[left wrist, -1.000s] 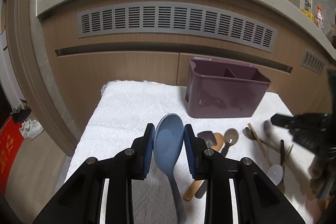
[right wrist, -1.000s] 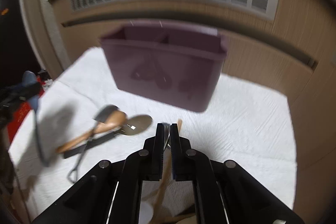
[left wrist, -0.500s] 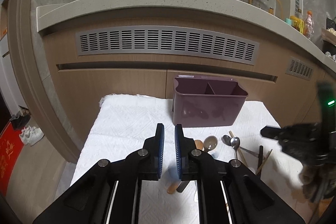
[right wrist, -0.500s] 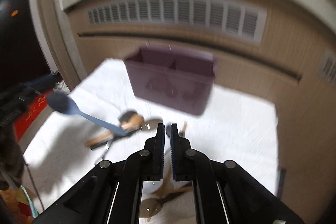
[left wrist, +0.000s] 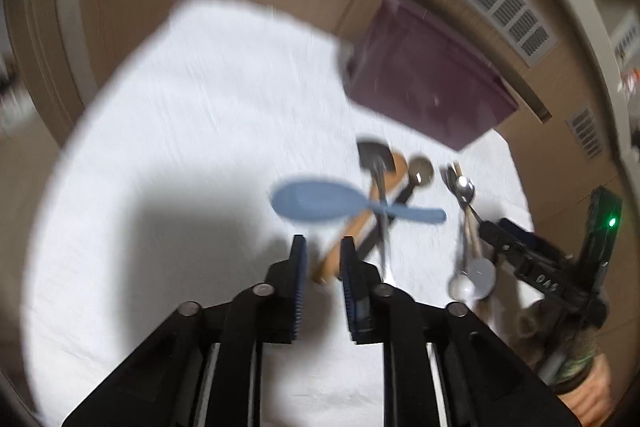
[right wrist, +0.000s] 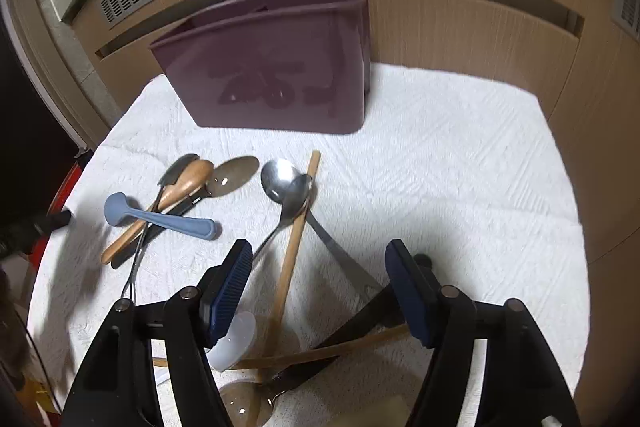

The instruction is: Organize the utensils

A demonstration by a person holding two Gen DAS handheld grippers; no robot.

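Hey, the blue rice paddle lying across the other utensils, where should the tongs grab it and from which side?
Probably by the handle. The blue rice paddle lies flat across the wooden spoon, its broad scoop toward the left edge of the cloth and its handle end sticking out clear on the right. Come from above, with the jaws straddling that narrow handle crosswise; the wide scoop looks harder to span.

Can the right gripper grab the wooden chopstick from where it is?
Probably yes. The right gripper has open, empty jaws, and the chopstick lies on the cloth between them. A metal spoon rests against it, so that may shift.
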